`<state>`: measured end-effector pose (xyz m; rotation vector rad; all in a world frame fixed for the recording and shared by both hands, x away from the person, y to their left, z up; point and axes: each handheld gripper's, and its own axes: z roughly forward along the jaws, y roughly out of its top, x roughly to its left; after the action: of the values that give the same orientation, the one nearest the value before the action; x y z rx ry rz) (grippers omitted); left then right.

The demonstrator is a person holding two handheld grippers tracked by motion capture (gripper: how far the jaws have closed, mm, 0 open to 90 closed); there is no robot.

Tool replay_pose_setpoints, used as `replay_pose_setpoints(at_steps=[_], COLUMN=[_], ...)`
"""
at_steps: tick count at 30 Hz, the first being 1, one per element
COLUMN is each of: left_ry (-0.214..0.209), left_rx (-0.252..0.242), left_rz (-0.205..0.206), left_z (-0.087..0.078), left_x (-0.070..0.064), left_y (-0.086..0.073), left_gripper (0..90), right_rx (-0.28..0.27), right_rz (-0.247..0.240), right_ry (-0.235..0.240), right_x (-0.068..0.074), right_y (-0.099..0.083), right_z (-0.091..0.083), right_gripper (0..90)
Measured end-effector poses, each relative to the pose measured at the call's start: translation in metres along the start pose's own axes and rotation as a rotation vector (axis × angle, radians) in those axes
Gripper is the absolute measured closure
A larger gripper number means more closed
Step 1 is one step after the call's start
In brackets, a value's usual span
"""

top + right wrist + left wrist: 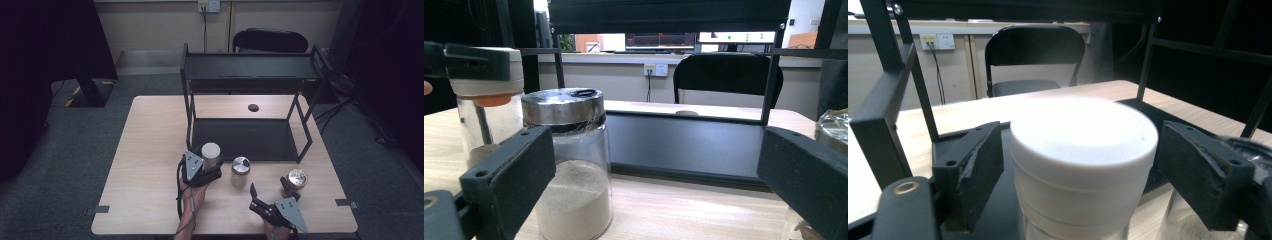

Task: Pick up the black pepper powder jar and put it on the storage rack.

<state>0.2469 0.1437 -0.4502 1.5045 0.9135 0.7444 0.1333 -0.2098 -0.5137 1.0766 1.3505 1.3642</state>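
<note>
Left gripper (pixel 212 167), frame centre, straddles the white-lidded jar (pixel 210 154), jaws not yet touching, probably to shelve it on the rack (pixel 250 70). Right gripper (pixel 260 197), lower right, open, idle.

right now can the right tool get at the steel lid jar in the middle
Probably yes. The right tool is open and sits apart from the steel-lidded jar, with bare table between them. The left tool brackets the white-lidded jar beside it, which leaves little room on that side.

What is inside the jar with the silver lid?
The silver-lidded jar holds pale tan powder, filling roughly its lower half; the glass above looks empty. The lid hides the underside of the opening, so nothing shows there.
</note>
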Motion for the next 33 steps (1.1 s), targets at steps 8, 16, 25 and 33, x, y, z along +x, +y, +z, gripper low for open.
replay_pose_setpoints(at_steps=[8,16,25,33], left_ry=[-0.006,-0.011,-0.016,-0.01], left_rx=[0.015,0.038,0.054,0.054], left_rz=[-0.023,-0.005,-0.005,0.002], left_z=[0.0027,0.0065,0.0088,0.0081], left_x=[0.003,0.0049,0.005,0.0041], left_y=[-0.0023,-0.0009,-0.0009,-0.0041], left_gripper=[21.5,25.6,28.2,33.5], right_rx=[-0.001,-0.002,-0.002,-0.003], right_rz=[-0.001,-0.001,0.0,0.001], right_ry=[0.0,-0.001,-0.001,-0.002], right_x=[0.0001,0.0003,0.0003,0.0005], right_y=[-0.0001,-0.0003,-0.0003,-0.0006], right_z=[-0.0001,-0.0002,-0.0003,-0.0005], right_gripper=[1.3,1.2,1.3,1.3])
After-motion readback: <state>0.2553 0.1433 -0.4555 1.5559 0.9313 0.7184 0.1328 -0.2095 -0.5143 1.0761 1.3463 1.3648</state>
